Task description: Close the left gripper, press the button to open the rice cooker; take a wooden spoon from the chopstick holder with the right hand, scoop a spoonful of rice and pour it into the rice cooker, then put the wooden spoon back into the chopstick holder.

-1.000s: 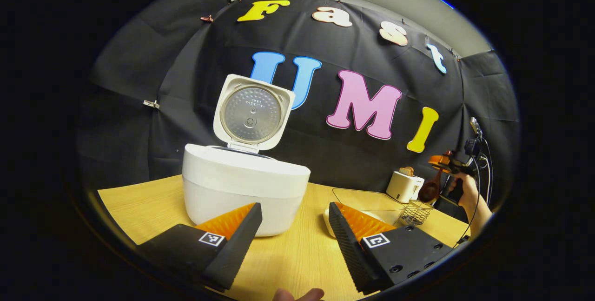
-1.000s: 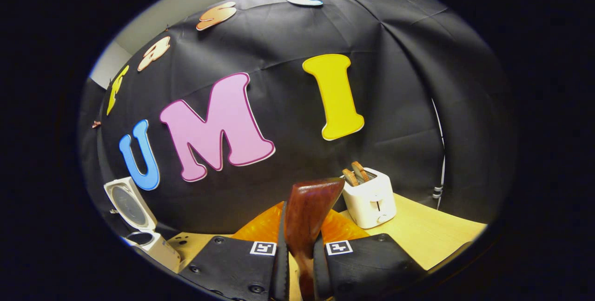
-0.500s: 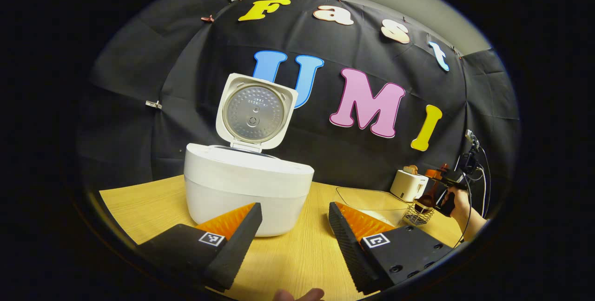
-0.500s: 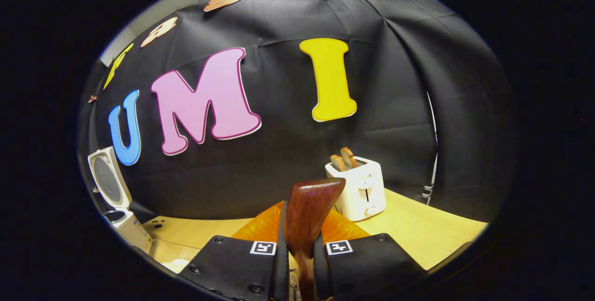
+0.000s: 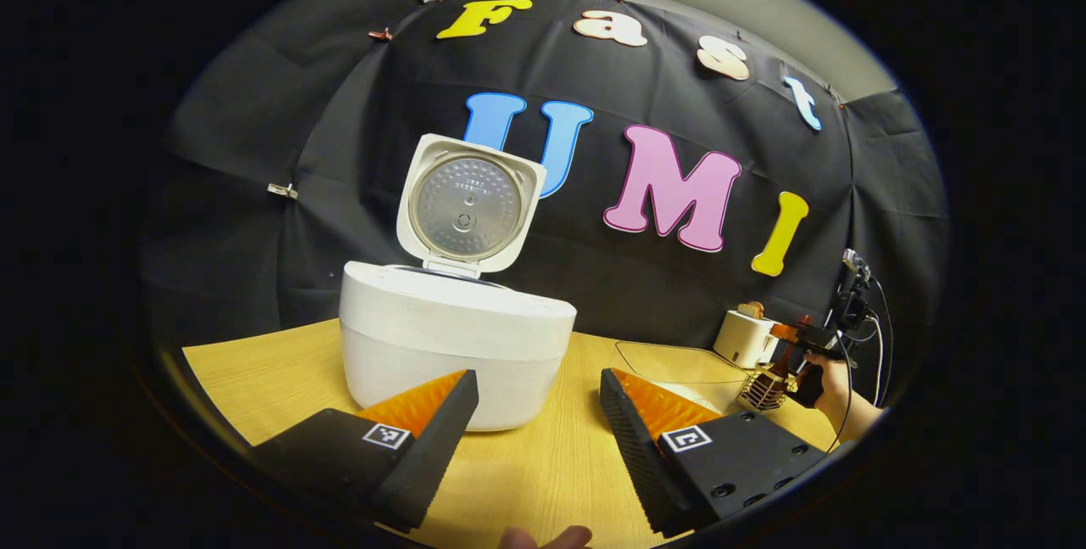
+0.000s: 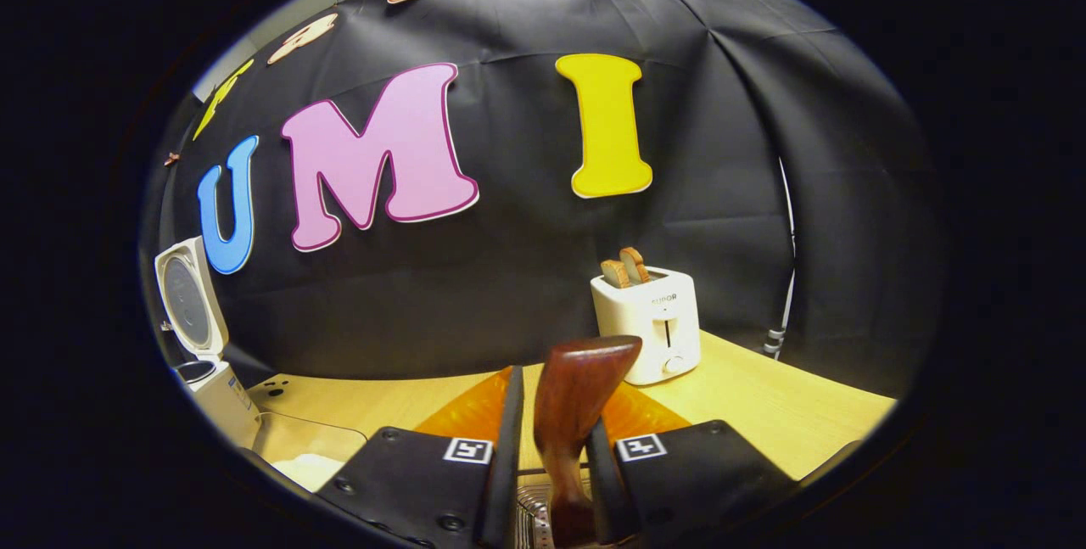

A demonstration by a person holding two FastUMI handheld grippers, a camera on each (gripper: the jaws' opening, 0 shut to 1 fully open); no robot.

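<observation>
The white rice cooker (image 5: 458,337) stands on the table with its lid (image 5: 465,205) up. My left gripper (image 5: 539,413) hovers in front of it, open and holding nothing. At the far right, a hand holds my right gripper (image 5: 806,344) over the wire chopstick holder (image 5: 764,388). In the right gripper view the wooden spoon's handle (image 6: 581,388) stands between the fingers of my right gripper (image 6: 556,447), leaning on the right one, with a gap to the left one. The holder's wire rim (image 6: 534,523) shows just below. The rice cooker (image 6: 208,388) sits at far left there.
A clear container with rice (image 5: 679,371) (image 6: 305,456) lies between cooker and holder. A white toaster (image 6: 649,328) (image 5: 747,337) with bread stands at the back by the wall. The wooden table (image 6: 764,413) extends to the right of the toaster.
My right gripper has come down with the spoon into the chopstick holder, and its fingers have parted slightly around the handle. The left gripper has stayed put.
</observation>
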